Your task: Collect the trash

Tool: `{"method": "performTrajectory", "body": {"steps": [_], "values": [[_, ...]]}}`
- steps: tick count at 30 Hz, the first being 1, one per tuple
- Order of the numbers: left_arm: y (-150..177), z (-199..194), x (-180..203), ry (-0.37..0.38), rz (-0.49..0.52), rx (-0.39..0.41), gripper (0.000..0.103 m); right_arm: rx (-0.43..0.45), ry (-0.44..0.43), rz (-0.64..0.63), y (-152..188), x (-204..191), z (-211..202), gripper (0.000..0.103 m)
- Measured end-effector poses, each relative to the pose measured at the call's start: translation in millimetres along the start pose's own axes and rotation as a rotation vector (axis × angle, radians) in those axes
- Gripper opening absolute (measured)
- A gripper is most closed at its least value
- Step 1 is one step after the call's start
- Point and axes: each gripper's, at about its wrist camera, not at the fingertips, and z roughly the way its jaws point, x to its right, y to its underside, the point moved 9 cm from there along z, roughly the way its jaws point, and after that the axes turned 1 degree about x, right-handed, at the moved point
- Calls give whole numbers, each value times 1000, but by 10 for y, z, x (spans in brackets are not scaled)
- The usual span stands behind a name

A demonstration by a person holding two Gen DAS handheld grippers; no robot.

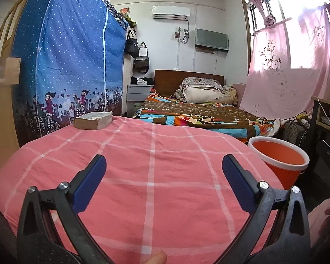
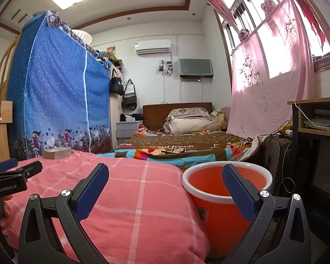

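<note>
Pink checked bedspread (image 1: pixel 151 167) fills foreground. Thick book (image 1: pixel 93 120) lies flat on its far left corner. Blue dotted fabric wardrobe (image 1: pixel 70 66) stands left, bags (image 1: pixel 140 59) hanging beside it. Bed beyond carries patterned quilt (image 1: pixel 200 114) and piled pillows (image 1: pixel 204 92) (against wooden headboard). Air conditioner (image 1: pixel 171 12) high on back wall. Pink curtain (image 1: pixel 290 66) drapes across sunlit window, right.

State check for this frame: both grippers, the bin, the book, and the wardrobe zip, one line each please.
left gripper: open, empty, over the pink checked cover.
right gripper: open, empty.
orange bin: upright beside the cover, no lid, no trash visible inside.
book: closed, lying flat at the cover's far edge.
blue fabric wardrobe: front zipped shut.
</note>
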Motion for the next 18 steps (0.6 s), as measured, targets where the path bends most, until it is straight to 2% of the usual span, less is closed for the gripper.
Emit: {"method": "performTrajectory", "body": {"steps": [6, 18], "values": [[14, -4, 22, -6, 15, 6, 103, -29, -1, -14, 105, -6, 45, 103], [31, -24, 63, -5, 29, 14, 103, -34, -1, -8, 129, 13, 43, 103]]}}
